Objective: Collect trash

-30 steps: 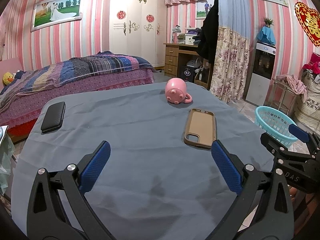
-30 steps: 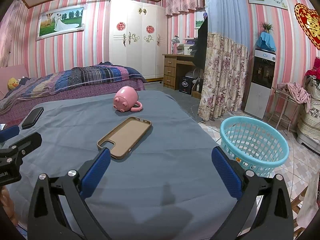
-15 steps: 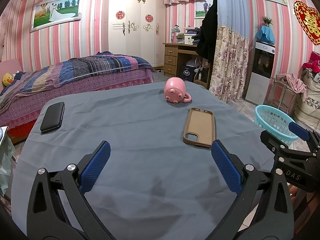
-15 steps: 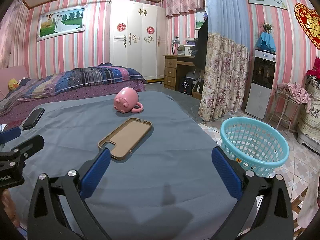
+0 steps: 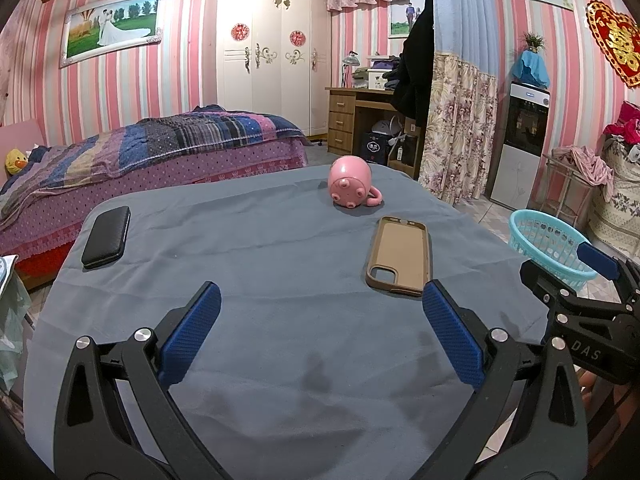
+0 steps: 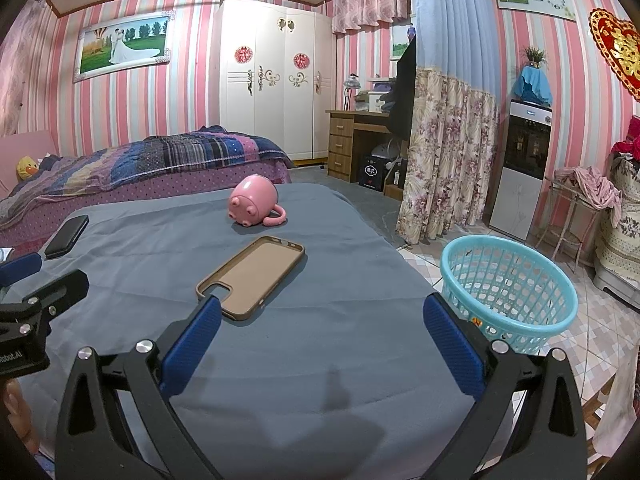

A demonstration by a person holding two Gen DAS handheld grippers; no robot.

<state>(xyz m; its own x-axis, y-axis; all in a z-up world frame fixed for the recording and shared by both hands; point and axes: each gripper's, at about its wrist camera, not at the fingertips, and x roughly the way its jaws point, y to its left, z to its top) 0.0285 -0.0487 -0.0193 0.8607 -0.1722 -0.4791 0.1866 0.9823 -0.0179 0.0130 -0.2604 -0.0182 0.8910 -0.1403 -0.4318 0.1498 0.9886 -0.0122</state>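
A brown phone case [image 5: 399,255] lies open side up on the grey-blue tablecloth [image 5: 280,280]; it also shows in the right wrist view [image 6: 252,276]. A pink pig mug [image 5: 352,182] lies on its side behind it, also in the right wrist view [image 6: 255,199]. A black case [image 5: 106,236] lies at the table's far left and shows in the right wrist view [image 6: 67,236]. A turquoise basket [image 6: 508,286] stands on the floor right of the table. My left gripper [image 5: 320,336] is open and empty above the near cloth. My right gripper [image 6: 322,340] is open and empty, its left fingertip near the phone case.
A bed with a striped blanket [image 5: 160,144] stands behind the table. A wooden desk [image 5: 360,116], a flowered curtain [image 6: 448,152] and a water dispenser [image 6: 520,168] stand at the right. The floor by the basket is tiled. The right gripper shows at the right edge of the left wrist view [image 5: 592,280].
Both grippers have eased slightly forward over the table; the objects have not moved and both grippers stay open.
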